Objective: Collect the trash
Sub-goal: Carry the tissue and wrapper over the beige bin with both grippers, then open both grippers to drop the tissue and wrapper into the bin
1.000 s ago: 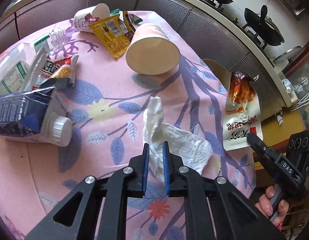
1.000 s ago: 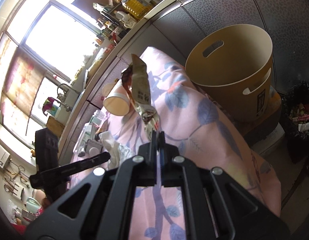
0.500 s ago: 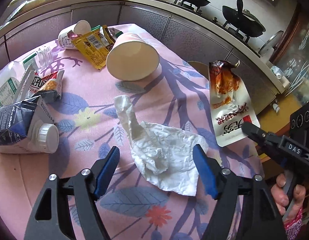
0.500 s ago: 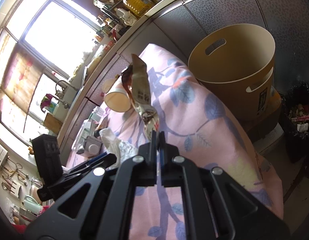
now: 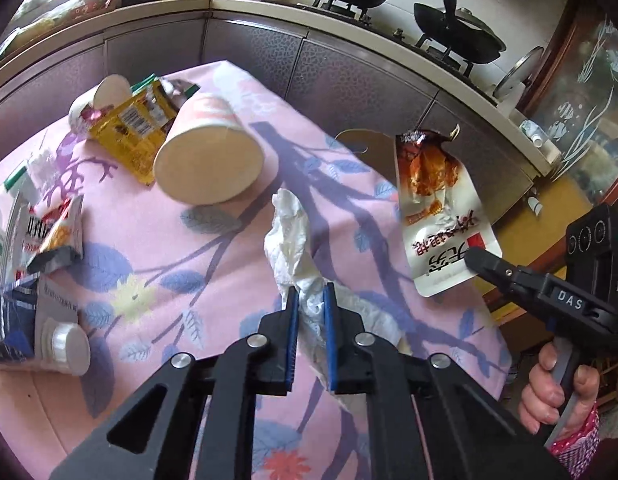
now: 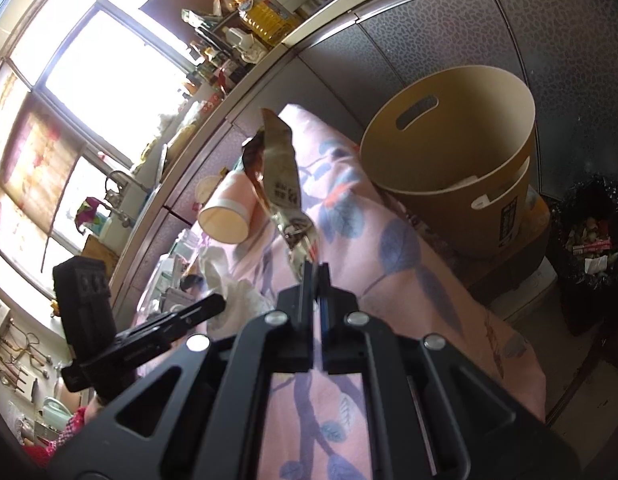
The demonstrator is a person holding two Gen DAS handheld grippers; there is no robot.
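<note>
A crumpled white tissue [image 5: 287, 236] lies on the pink floral tablecloth [image 5: 169, 248]. My left gripper [image 5: 309, 292] has its jaws closing on the tissue's near part, and the blue pads pinch it. My right gripper [image 6: 317, 270] is shut on the bottom edge of a torn red-and-white snack packet [image 6: 281, 168], held upright above the table's edge. In the left wrist view that packet [image 5: 437, 208] hangs at the right, with the right gripper [image 5: 475, 256] below it and a hand on the handle. A tan round bin [image 6: 449, 152] stands beside the table.
A large paper cup [image 5: 209, 168] lies on its side, with a yellow wrapper [image 5: 133, 128] and a small cup [image 5: 105, 96] behind it. A carton with a white cap [image 5: 49, 328] and a snack wrapper [image 5: 57, 236] lie at left. A black trash bag [image 6: 589, 240] sits on the floor.
The left jaws let go of the tissue, spread wide, then closed on it again as the gripper rose a little. The right gripper still holds the packet in the same place.
</note>
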